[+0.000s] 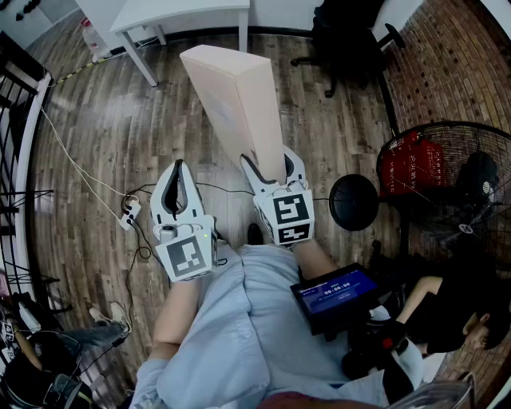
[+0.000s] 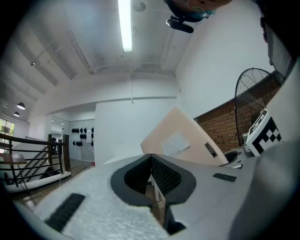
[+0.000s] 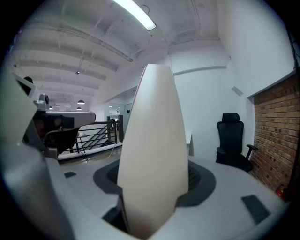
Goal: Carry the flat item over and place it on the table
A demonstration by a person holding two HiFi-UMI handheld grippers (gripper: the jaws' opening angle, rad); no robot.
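Holding your left claw (image 1: 179, 166) shut and empty, tips touching, you are carrying nothing on that side. Your right claw (image 1: 270, 161) is clamping the near end of the box (image 1: 231, 100) by itself, in the air over the floor and well short of the table (image 1: 184, 14). With so much of the box reaching past the jaws, it could be levering or twisting out of the pads, or its far end could be clipping the table edge. Its long axis is pointing away from you, toward the table.
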